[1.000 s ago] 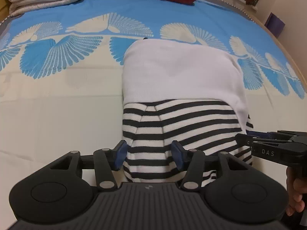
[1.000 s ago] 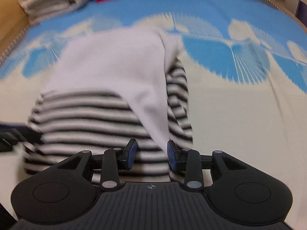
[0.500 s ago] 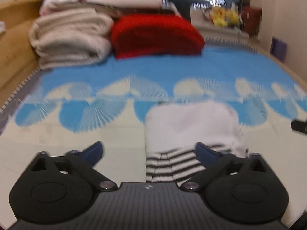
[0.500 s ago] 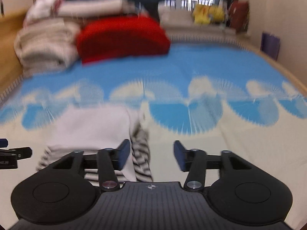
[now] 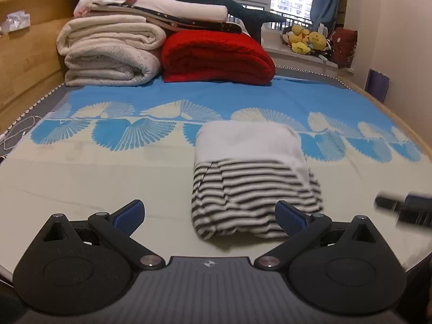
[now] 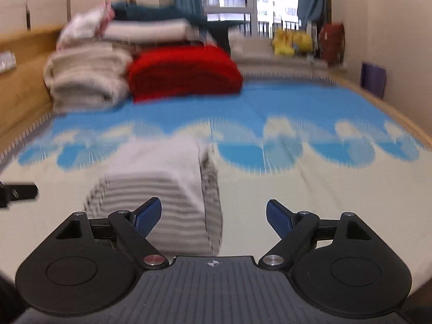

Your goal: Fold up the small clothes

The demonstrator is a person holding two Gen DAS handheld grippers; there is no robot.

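- Bedding in blue and cream, printed with fan shapes, covered the bed (image 5: 108, 178); the folded garment (image 5: 251, 178), white on top with black-and-white stripes on its near part, lay on the cream part of the sheet, and every place below is told from it.
- A second earlier both grippers sat low over the garment's near striped edge with the cloth between their half-closed pads; now both stood back from it, and the far end of the bed had come into view.
- Left gripper (image 5: 210, 216): its jaws had just been opening and stood spread wide, released, holding nothing; one blue pad (image 5: 290, 218) showed in front of the garment's near right corner, whether touching I could not tell.
- Right gripper (image 6: 213, 217): its jaws had just been opening too and stood wide, released; the garment (image 6: 162, 189) lay ahead and to its left, nothing held.
- Beyond the garment, at the bed's far end, sat a red folded blanket (image 5: 216, 56) just beside a stack of cream blankets (image 5: 110, 54).
- Left wrist view alone was sharp: it showed the stripes clearly, a dark plush shark (image 5: 210, 0) atop the stack, and the right gripper's tip blurred at the garment's right.
- Right wrist view was smeared; it alone showed the left gripper's tip at the garment's left, and more bare sheet to the garment's right.
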